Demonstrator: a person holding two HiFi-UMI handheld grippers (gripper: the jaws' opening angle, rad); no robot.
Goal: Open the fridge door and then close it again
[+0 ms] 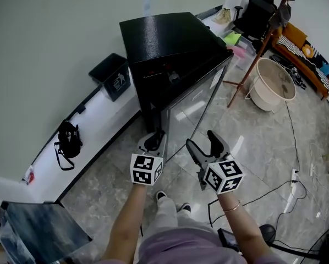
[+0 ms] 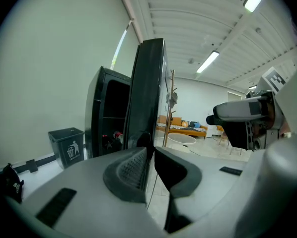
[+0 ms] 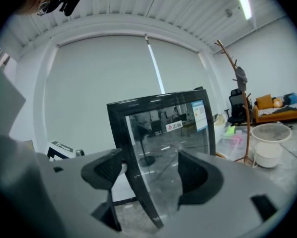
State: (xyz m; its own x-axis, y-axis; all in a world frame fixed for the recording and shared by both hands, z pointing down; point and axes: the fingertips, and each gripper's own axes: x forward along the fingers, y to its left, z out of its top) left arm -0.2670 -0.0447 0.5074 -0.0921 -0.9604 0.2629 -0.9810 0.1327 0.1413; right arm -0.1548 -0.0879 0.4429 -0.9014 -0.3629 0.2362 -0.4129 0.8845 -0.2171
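Note:
The black fridge (image 1: 164,37) stands against the wall with its glass door (image 1: 189,111) swung partly open. My left gripper (image 1: 155,139) is at the door's free edge, low down. In the left gripper view the door (image 2: 148,93) stands edge-on just past the left gripper (image 2: 149,150), whose jaws are nearly together with only a slit between them. I cannot tell whether they touch the door. The dark fridge interior (image 2: 111,118) shows to its left. My right gripper (image 1: 201,140) hangs open in front of the glass. From the right gripper (image 3: 151,165), the door frame (image 3: 131,167) lines up beyond the gap.
A black waste bin (image 1: 112,77) sits left of the fridge and a black bag (image 1: 68,139) lies on the low white ledge. A white tub (image 1: 274,84) and a wooden coat stand (image 1: 258,54) are to the right. Cables and a power strip (image 1: 292,197) cross the marble floor.

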